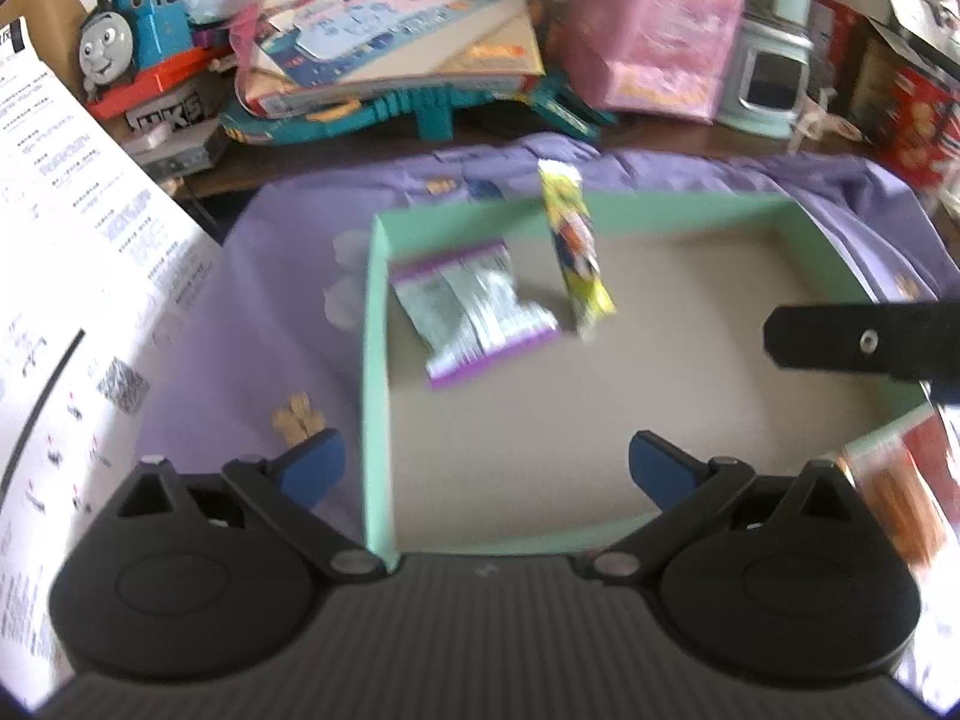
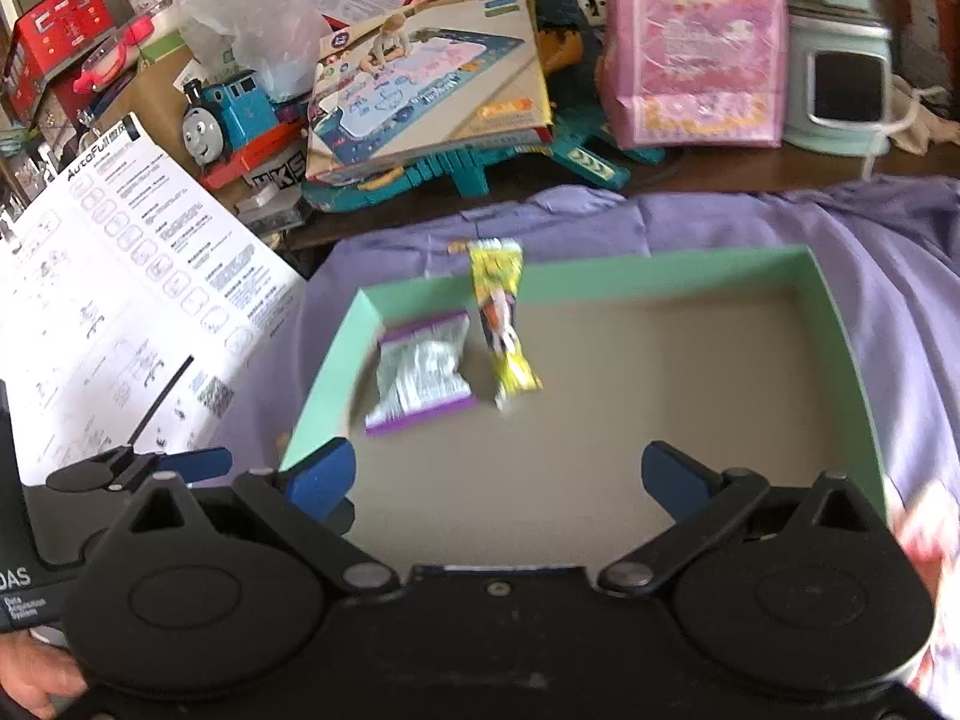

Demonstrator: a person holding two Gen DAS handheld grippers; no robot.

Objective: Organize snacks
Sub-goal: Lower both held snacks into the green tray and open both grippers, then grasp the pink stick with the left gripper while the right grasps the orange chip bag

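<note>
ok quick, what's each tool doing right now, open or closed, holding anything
Left tool: open wide, holding nothing.
Right tool: open wide, holding nothing.
Both snack packets, purple and yellow, lie in the green tray.

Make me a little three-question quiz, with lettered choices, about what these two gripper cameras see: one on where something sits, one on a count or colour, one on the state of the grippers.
1. Where does the purple-edged packet lie?
A. Inside the green tray, near its left wall
B. On the toy train
C. On the purple cloth outside the tray

2. How many snack packets are in the tray?
A. None
B. Two
C. Five

3. How do the two grippers stand?
A. Both shut on packets
B. Only one open
C. Both open and empty

Answers: 1 A, it rests on the tray floor beside the yellow packet. 2 B, only those two lie inside. 3 C, the left gripper and the right gripper each show spread jaws with nothing between.
</note>
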